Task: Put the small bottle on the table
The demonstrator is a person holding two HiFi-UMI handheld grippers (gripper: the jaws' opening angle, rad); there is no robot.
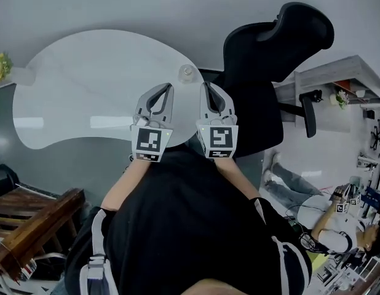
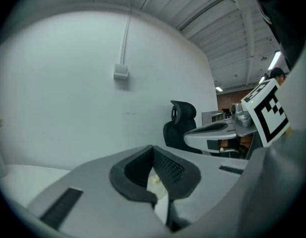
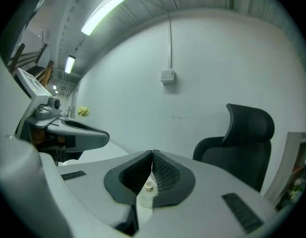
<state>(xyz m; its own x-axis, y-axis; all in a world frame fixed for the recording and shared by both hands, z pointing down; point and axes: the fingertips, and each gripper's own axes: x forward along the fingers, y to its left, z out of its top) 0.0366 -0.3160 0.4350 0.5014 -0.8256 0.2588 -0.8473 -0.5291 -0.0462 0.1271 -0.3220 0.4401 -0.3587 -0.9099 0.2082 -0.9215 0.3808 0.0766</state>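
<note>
The small clear bottle [image 1: 187, 72] stands upright on the white table [image 1: 85, 91], near its right edge. My left gripper [image 1: 170, 86] and right gripper [image 1: 205, 85] hover side by side just short of it, one on either side, both shut with nothing held. In the left gripper view the jaws [image 2: 153, 148] meet at the tips and the bottle [image 2: 154, 181] shows pale through the hollow below them. The right gripper view shows the same: tips [image 3: 152, 152] together, the bottle [image 3: 149, 190] with its cap seen in the hollow beyond.
A black office chair [image 1: 270, 54] stands right of the table, close to my right gripper. A plant [image 1: 0, 66] sits at the table's far left. Wooden furniture [image 1: 36, 220] is at lower left. A grey shelf [image 1: 337, 78] and a seated person [image 1: 331, 226] are at the right.
</note>
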